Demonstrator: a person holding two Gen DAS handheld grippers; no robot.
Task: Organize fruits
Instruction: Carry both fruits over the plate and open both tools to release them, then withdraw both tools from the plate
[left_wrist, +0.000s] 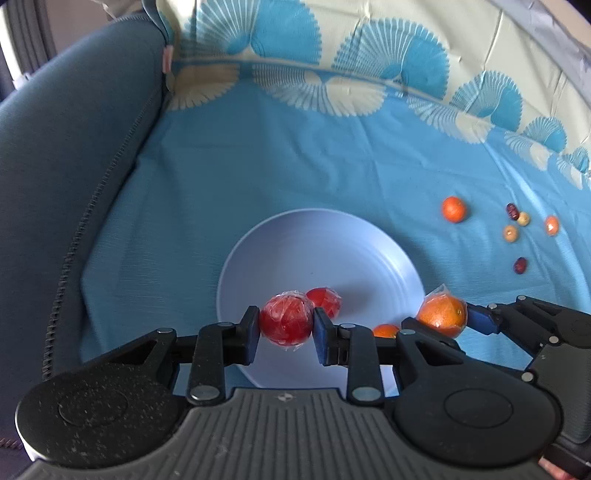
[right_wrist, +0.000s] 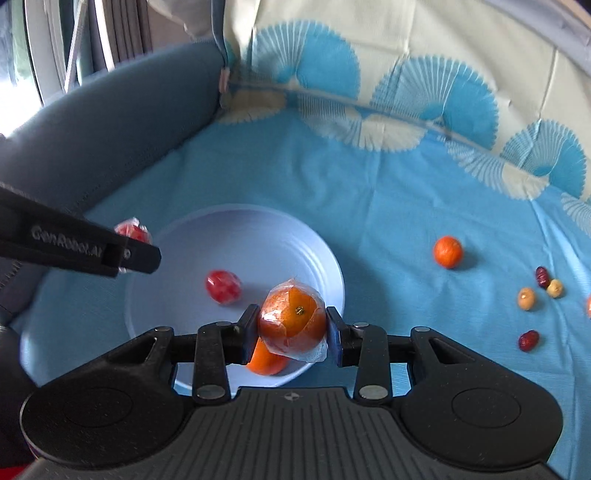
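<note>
Both tongs are loaded. Left gripper (left_wrist: 286, 326) is clamped on a film-wrapped red fruit (left_wrist: 286, 319), pads on opposite sides at its widest girth, held above the near half of the plate (left_wrist: 332, 240). Right gripper (right_wrist: 291, 328) is clamped on a film-wrapped orange (right_wrist: 291, 319), also across its middle, over the plate's near-right rim. Already on the plate: a second red fruit (right_wrist: 222, 287) near centre and another orange (right_wrist: 266, 360) at the near edge, mostly hidden behind the held one. Handling, my read: both are light, round and firm but bruisable; the film is slick and loose, so the fruit could rotate or slide inside the wrap if squeezed off-centre. The equator grip looks right; don't pinch the twisted film tails. The plate is shallow with a low rim, so fruit released from height may roll off; lower close to the surface first, away from the fruit already there. Still loose on the cloth (left_wrist: 258, 166), well right of the plate: a small orange (left_wrist: 453, 209), two dark red date-like pieces (left_wrist: 520, 265), two pale round ones (left_wrist: 510, 233), and another orange bit (left_wrist: 552, 225) cut off at the frame edge in the right wrist view. Can't identify those small items for sure. Plate's near rim is hidden behind the gripper bodies in both views. The surface looks like a covered sofa seat, so soft and possibly uneven under the plate.
</note>
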